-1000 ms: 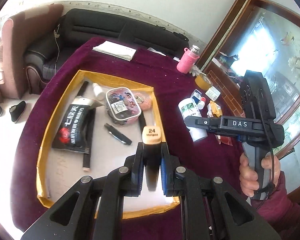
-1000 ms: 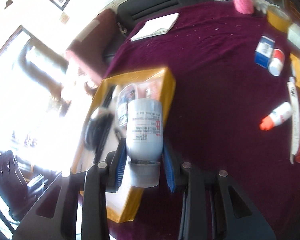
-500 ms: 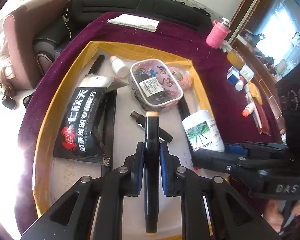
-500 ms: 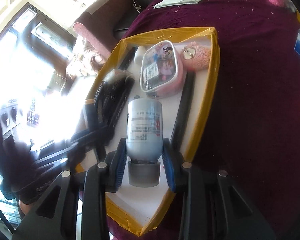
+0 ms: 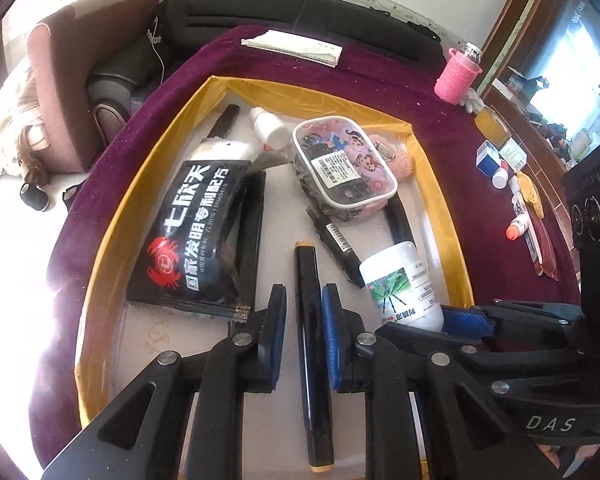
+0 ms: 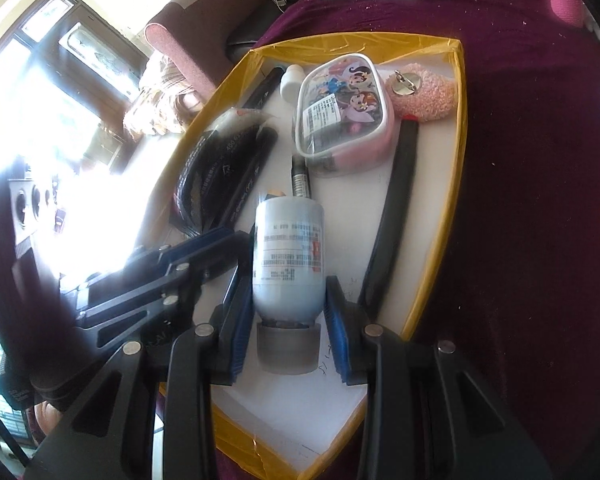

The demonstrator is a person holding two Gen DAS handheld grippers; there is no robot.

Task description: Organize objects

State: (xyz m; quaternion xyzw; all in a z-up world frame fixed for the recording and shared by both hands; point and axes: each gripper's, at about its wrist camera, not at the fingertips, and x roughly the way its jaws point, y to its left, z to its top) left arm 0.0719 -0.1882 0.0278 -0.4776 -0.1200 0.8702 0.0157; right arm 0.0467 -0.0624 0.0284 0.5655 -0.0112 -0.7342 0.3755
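A shallow yellow-rimmed tray (image 5: pixel 440 184) (image 6: pixel 458 140) lies on the purple tablecloth. My left gripper (image 5: pixel 304 312) is open, its jaws either side of a black marker (image 5: pixel 312 344) with tan caps that lies on the tray floor. My right gripper (image 6: pixel 288 320) is open, jaws a little apart from a white bottle (image 6: pixel 288 252) (image 5: pixel 400 284) with a grey cap that lies in the tray. The tray also holds a black crab-print packet (image 5: pixel 196 236), a cartoon pouch (image 5: pixel 344 168) (image 6: pixel 344 108), a pink plush (image 6: pixel 428 96) and black pens.
On the cloth to the right are a pink-sleeved bottle (image 5: pixel 458 76), small boxes (image 5: pixel 490 158), an orange-tipped tube (image 5: pixel 518 226) and a yellow tape roll (image 5: pixel 490 126). White papers (image 5: pixel 296 46) lie at the far edge. A black sofa (image 5: pixel 284 4) stands behind the table.
Both grippers lowered into the tray and opened. The marker and the white bottle, held before, now lie on the tray floor between the parted jaws.
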